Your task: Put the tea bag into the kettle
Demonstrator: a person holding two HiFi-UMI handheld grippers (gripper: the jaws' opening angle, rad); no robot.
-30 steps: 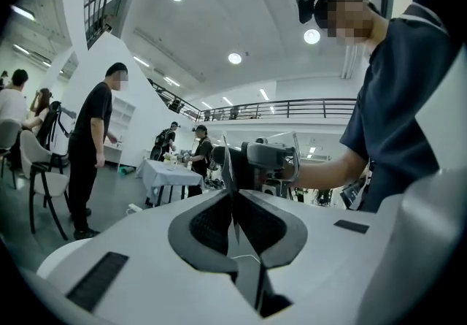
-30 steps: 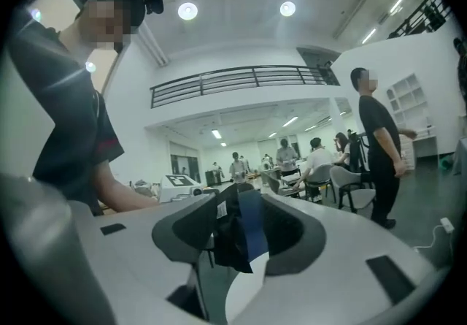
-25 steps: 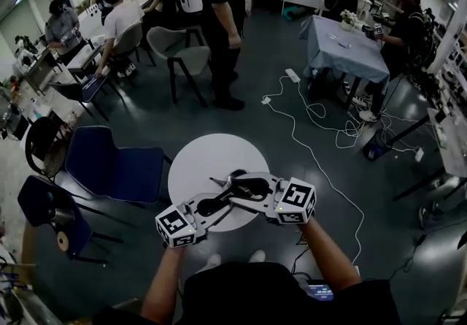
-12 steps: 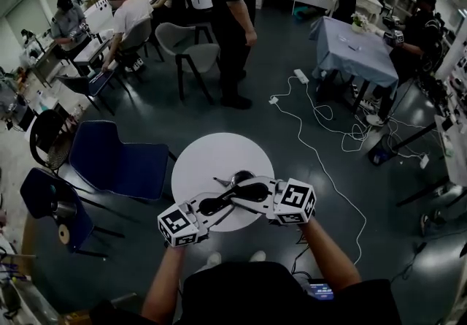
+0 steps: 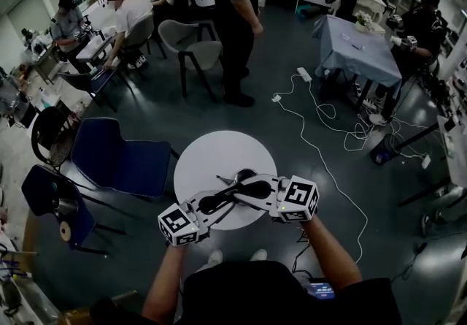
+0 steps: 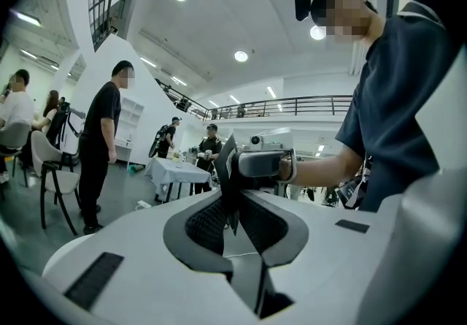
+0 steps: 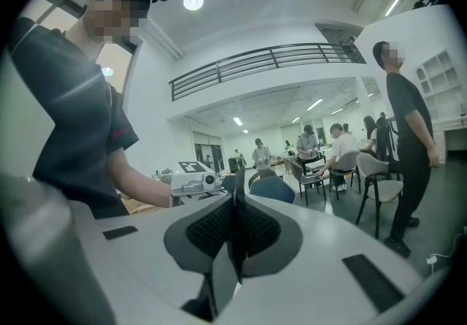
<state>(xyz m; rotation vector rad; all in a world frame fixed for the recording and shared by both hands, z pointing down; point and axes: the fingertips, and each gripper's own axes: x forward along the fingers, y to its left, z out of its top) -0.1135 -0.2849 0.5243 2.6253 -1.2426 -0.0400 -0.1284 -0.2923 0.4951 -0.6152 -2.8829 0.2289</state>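
Both tools are held over the round white bench (image 5: 208,152), with their tips meeting above its near half.

Left tool (image 6: 228,203): the jaws are narrow, and the pads are clamped on a thin, dark, flat piece, taken to be the tea bag (image 6: 225,159). The piece stands upright between the pads and projects above them.

Right tool (image 7: 237,225): the jaws are closing and almost together. The same thin dark sheet stands on edge between the pads, which are pressed against it. Each tool faces the other, so the tea bag is gripped from both sides above the bench.

A small dark object, apparently the kettle (image 5: 245,174), stands on the bench just beyond the tool tips; it is too small to show detail. A blue chair (image 5: 117,166) stands left of the bench.
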